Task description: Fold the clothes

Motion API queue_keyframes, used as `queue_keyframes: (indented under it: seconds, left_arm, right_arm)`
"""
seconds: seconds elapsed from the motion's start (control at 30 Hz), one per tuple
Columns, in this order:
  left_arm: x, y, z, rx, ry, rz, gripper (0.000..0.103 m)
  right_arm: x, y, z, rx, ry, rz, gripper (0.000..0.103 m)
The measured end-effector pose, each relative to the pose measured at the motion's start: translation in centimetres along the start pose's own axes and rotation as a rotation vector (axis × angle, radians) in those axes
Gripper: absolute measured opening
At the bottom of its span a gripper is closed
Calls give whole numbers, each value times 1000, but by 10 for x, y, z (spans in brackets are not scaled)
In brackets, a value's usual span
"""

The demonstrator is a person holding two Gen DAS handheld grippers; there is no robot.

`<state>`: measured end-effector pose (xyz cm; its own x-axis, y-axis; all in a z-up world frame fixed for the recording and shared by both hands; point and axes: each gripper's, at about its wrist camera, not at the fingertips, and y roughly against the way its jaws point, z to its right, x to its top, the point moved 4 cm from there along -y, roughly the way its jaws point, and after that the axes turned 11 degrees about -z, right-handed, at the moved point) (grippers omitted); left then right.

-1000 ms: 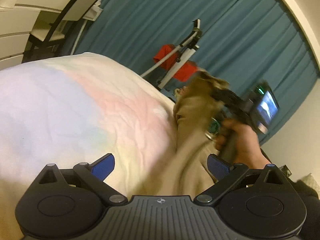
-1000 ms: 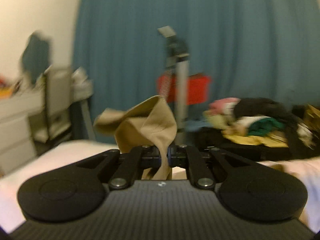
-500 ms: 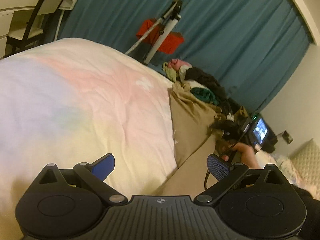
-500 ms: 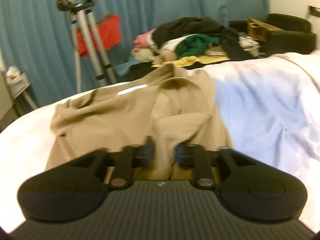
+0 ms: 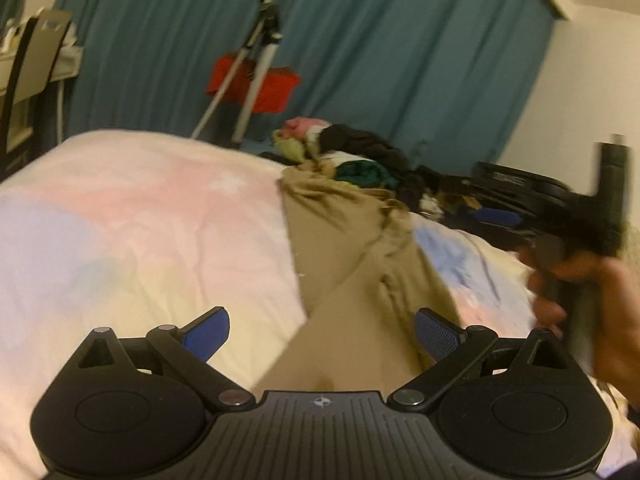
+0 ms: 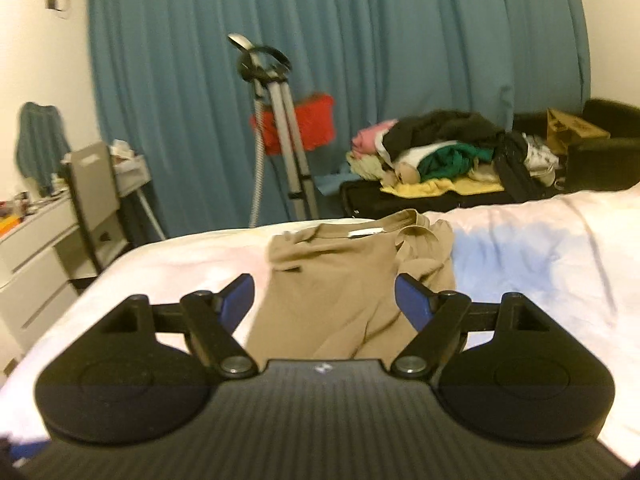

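Shirt: tan knit top, lying on the bed, reaching from between the jaws of the right gripper away toward 12 o'clock, collar end farthest off.

Right gripper: jaws opening, blue pads wide apart; the cloth lies below and between them, not pinched.

Left gripper: jaws spread wide, nothing pressed; the near part of the shirt runs under the gap, from 6 o'clock up to 1 o'clock in that view.

Hand: at 3 o'clock in the left view, wrapped around the right gripper's black handle, blurred.

Handling, as judged: light, limp, no stiffness; likely to sag and drag on the cover if lifted from one point. Soft matte weave should give the pads fair purchase. Best holds seem to be the hem corners nearest the grippers, or the shoulder seams either side of the collar; a sleeve lies bunched along the right edge at 2 o'clock and would need smoothing flat.

Form: roughly rectangular body, ribbed neckband, a pale label showing at the collar, creases on the right side.

Bed cover: crinkled cotton-like cloth, pastel pink, blue and yellow patches.

Beyond, 12 to 2 o'clock: heap of clothes in pink, black, green and yellow; metal tripod; red cloth; pleated teal curtain.
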<state>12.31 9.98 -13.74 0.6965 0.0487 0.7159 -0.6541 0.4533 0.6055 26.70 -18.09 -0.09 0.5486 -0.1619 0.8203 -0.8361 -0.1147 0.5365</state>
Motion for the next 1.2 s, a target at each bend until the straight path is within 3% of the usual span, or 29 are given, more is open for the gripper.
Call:
queue_keyframes:
  seconds: [0.1,0.17,0.27,0.37,0.53,0.67,0.73,0.8,0.83,0.9,0.97,1.07,1.2]
  left_arm:
    - [0,16,7,-70,-27,-35,100]
    - [2,27,0,-65,15,-43,100]
    - [5,43,-19,-85,146,-34,101]
    - [3,51,-42,-101,293,-45,101]
    - [-12,24,-69,28,430,-203,99]
    - [-30,-7,-83,76,537,-366,87]
    - [-37,-15,-86,60,592,-403,75]
    - [-47,-22,-91,72,649,-455,53]
    - [-48,-23,-92,93,652,-466,44]
    - [-48,-24,-93,136,655,-487,15]
    - [-49,-21,-88,163,609,-497,5]
    - [-42,-12,-71,220,483,-466,1]
    - [-40,21,-31,241,287,-394,1]
  right_arm:
    - [-30,59,-4,36,5,3,79]
    - [-57,91,3,57,-9,10,79]
    - [-94,115,21,31,-24,-32,79]
    - [-114,119,42,30,-134,-111,79]
    - [-126,127,64,67,-307,-145,79]
    - [-136,130,75,17,-347,-157,79]
    - [-141,130,81,-5,-368,-168,79]
    - [-144,131,83,-64,-354,-175,79]
    - [-146,132,83,-113,-326,-176,79]
    - [-148,132,84,-132,-315,-178,79]
    - [-149,132,86,-149,-305,-181,79]
    - [-151,130,91,-127,-334,-190,79]
    - [-152,132,100,-113,-384,-195,79]
